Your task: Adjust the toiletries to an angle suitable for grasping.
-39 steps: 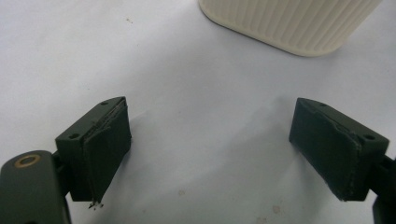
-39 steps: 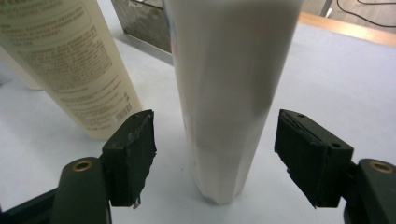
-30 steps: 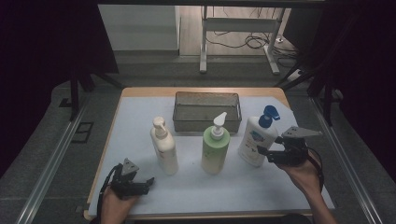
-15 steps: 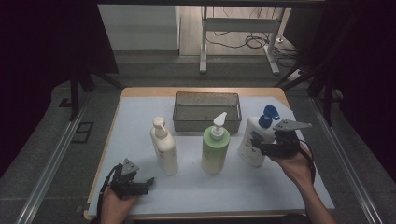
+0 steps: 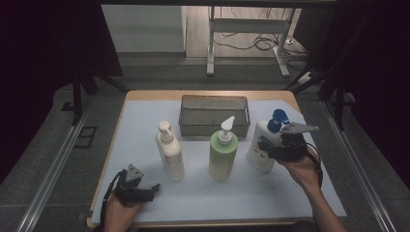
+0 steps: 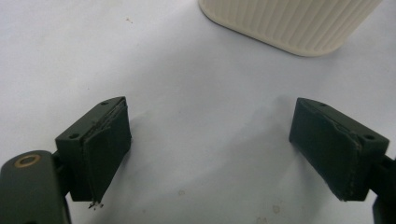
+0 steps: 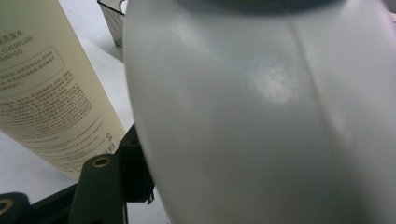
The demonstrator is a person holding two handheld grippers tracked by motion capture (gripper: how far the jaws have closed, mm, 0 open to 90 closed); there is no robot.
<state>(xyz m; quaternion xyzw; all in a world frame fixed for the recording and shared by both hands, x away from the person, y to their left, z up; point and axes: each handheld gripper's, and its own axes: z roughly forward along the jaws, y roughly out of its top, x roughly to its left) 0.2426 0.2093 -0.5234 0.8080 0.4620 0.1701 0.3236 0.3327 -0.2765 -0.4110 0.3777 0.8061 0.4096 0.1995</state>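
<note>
The right gripper (image 5: 269, 147) has advanced from beside the white bottle (image 5: 260, 145) onto its body; its jaws have just been closing around it, firm contact not confirmable. The bottle stands right of the mesh basket (image 5: 214, 116). Step: grasping — next, clamp fully, then lift upright. The left gripper (image 5: 151, 189) rests open, empty.

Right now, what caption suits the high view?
Right gripper closing around the blue-capped white bottle; left gripper open, resting on the table.
</note>
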